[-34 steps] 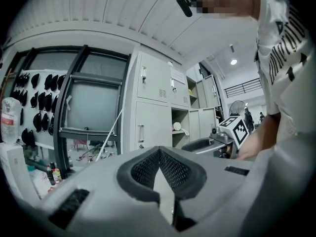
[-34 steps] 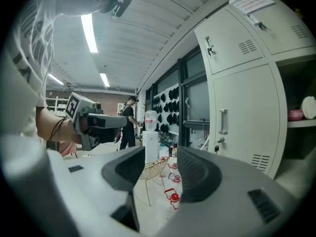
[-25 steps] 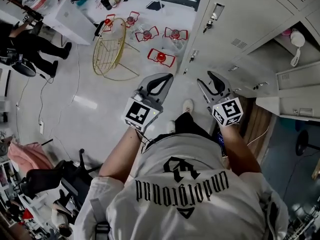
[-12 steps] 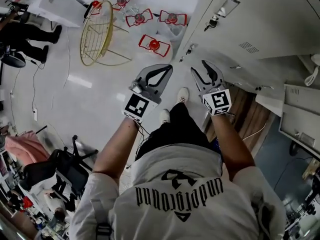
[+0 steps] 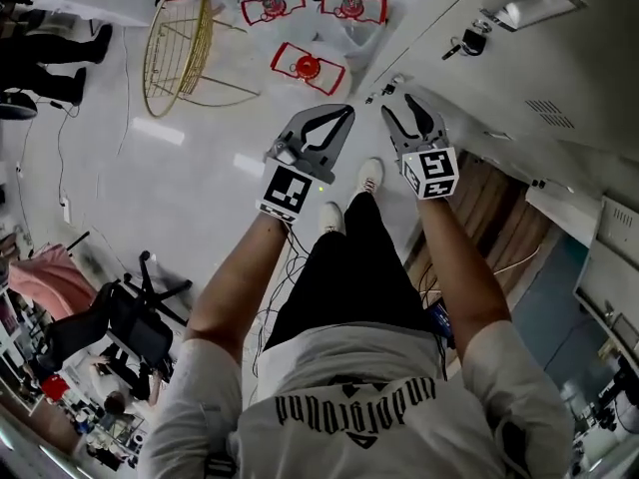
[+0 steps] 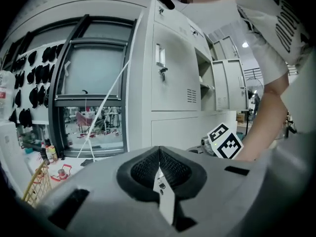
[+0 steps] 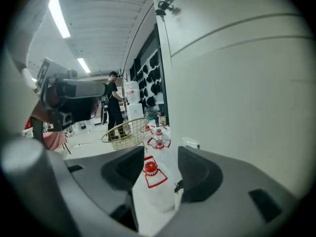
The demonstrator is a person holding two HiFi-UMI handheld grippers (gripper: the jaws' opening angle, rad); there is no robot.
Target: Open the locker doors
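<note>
The grey-white lockers run along the right of the head view. One shut door has a key in its lock, and a small latch sits lower down. My right gripper is just below that latch, close to the locker front. Its jaws are open and have just been opening a little, with nothing between them. My left gripper hangs beside it over the floor, shut and empty. In the left gripper view the keyed door is shut, and further doors stand open.
Several water jugs with red handles and a gold wire basket stand on the floor ahead. A person's legs are at the far left and an office chair at the lower left. My own shoes are under the grippers.
Both grippers have sunk along the locker front toward the floor. The keyed door and the open lockers have slid up and to the right in the head view.
</note>
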